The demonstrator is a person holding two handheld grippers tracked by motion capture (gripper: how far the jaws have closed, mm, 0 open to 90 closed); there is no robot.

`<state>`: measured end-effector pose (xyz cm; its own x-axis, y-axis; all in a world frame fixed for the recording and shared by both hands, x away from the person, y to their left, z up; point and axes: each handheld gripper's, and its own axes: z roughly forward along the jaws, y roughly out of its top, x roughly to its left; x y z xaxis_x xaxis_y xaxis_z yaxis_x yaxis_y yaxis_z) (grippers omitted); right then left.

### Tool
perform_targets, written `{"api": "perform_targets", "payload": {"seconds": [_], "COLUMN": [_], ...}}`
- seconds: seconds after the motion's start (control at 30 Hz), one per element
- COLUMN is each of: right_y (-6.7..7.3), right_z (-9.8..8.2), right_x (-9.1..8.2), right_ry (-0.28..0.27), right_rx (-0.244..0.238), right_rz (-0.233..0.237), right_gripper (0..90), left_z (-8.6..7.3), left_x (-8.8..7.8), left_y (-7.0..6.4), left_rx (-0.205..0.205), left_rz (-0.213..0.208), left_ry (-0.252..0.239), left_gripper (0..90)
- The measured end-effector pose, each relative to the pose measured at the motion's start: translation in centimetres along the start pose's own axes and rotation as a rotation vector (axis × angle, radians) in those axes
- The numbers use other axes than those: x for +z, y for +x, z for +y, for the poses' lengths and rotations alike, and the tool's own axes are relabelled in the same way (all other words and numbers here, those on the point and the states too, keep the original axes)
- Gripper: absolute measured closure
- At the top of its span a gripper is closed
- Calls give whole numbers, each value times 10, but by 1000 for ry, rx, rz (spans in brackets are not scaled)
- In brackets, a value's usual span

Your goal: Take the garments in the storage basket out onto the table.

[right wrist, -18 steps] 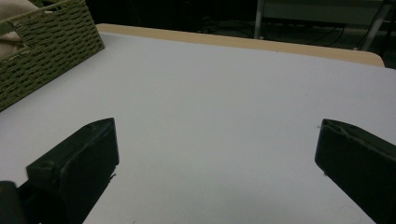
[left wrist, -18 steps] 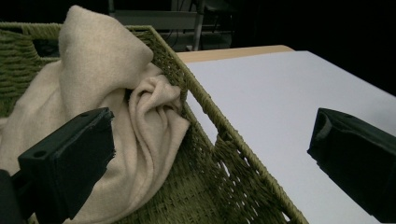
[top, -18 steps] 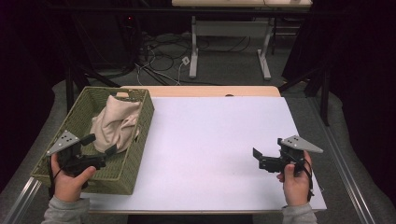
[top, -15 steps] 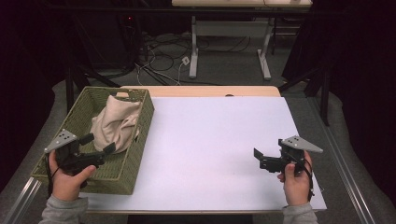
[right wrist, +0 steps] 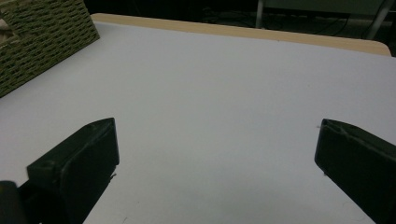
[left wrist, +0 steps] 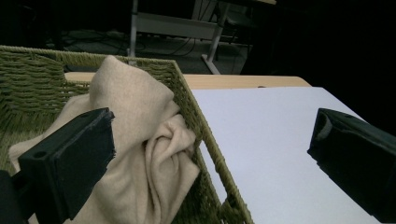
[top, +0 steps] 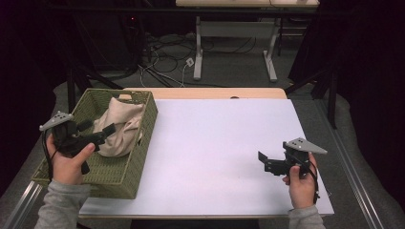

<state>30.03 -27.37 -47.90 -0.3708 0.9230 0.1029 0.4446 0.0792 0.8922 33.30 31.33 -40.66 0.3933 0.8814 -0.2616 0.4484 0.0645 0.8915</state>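
Note:
A beige cloth (top: pixel 119 126) lies crumpled in a green woven basket (top: pixel 122 179) on the left of the white table (top: pixel 215 143). My left gripper (top: pixel 99 128) hovers open over the basket, its jaws pointing at the cloth and holding nothing. In the left gripper view the cloth (left wrist: pixel 140 140) bulges against the basket's right wall (left wrist: pixel 196 121), one jaw of the left gripper (left wrist: pixel 212 154) over the cloth and the other over the table. My right gripper (top: pixel 265 162) rests open low over the table's right front, empty. The right gripper (right wrist: pixel 217 158) has only bare tabletop between its jaws.
The basket's corner (right wrist: pixel 42 42) sits at the far left of the right gripper view. A wooden strip (top: pixel 215 93) borders the table's far edge. Beyond it are desk legs (top: pixel 198 52) and cables (top: pixel 162 52) on the floor.
My left gripper has moved forward over the basket, closer to the cloth. The right gripper has hardly moved.

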Motion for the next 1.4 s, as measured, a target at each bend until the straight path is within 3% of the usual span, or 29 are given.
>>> {"api": "perform_targets", "payload": {"seconds": [0.1, 0.3, 0.5, 0.6, 0.73, 1.07, 1.4], "right_y": [1, 1, 3, 4, 3, 2, 1], "right_z": [-2, -4, -4, -5, -6, -9, -10], "right_x": [1, 5, 9, 10, 10, 14, 15], "right_ry": [9, 23, 24, 36, 39, 45, 58], "right_rx": [5, -15, -13, -2, -10, 1, 4], "right_rz": [3, 9, 12, 15, 10, 12, 17], "right_gripper": [0, 0, 0, 0, 0, 1, 1], "left_z": [8, 23, 34, 35, 31, 15, 4], "left_x": [5, 13, 27, 33, 43, 66, 79], "left_y": [2, 5, 14, 19, 25, 47, 54], "left_rx": [-1, 21, 50, 52, 63, 28, 27], "left_rz": [-6, 21, 91, 102, 114, 139, 156], "left_ry": [22, 36, 62, 75, 93, 140, 163], "left_gripper": [2, 2, 2, 2, 2, 2, 3]}}
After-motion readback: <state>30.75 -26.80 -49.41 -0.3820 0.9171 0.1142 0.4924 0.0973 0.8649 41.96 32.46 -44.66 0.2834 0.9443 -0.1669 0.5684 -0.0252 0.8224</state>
